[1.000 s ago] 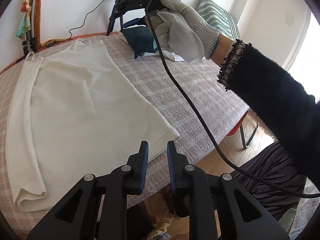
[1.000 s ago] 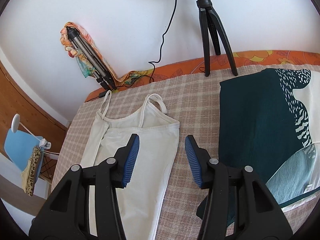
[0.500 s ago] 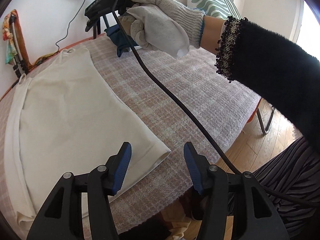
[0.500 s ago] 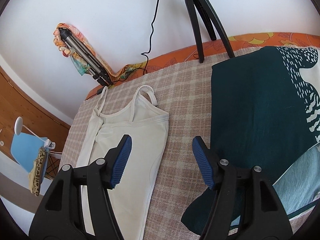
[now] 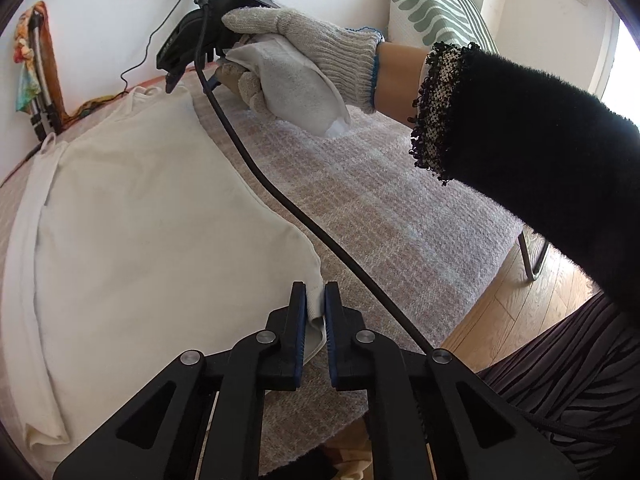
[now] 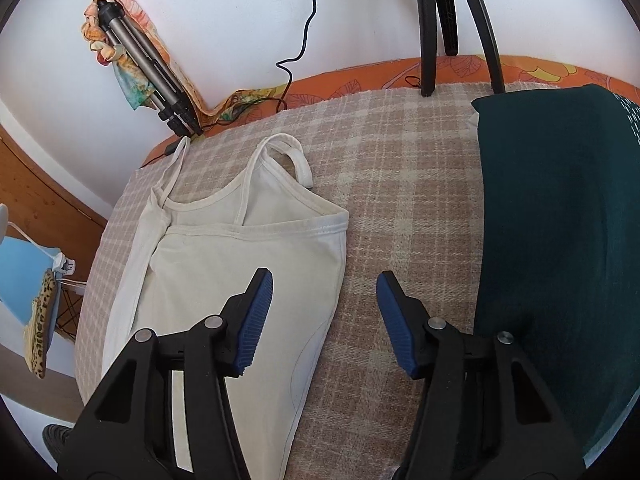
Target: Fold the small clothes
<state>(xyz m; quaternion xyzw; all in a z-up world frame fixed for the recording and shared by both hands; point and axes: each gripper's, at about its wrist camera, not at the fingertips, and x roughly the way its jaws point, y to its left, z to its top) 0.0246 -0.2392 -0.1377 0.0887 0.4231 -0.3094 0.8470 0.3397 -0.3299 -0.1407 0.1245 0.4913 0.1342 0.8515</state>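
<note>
A white strappy camisole [image 5: 132, 220] lies flat on the checked table cover [image 5: 380, 200], its left side folded in. My left gripper [image 5: 316, 300] is shut on the camisole's bottom right hem corner at the table's near edge. In the right wrist view the camisole's top [image 6: 248, 248] with its straps lies ahead. My right gripper [image 6: 324, 292] is open and hovers above the top right corner of the camisole, its left finger over the cloth, its right finger over the bare cover. It also shows in the left wrist view [image 5: 180, 64], held by a gloved hand.
A folded dark green garment [image 6: 560, 240] lies on the table to the right of the camisole. A black tripod [image 6: 444, 20] stands at the table's far edge. A folded tripod with a scarf [image 6: 144, 68] leans on the wall. A black cable [image 5: 300, 216] crosses the table.
My left gripper moved forward and closed on the camisole's hem corner. My right gripper moved down and closer to the camisole's top right corner, still open.
</note>
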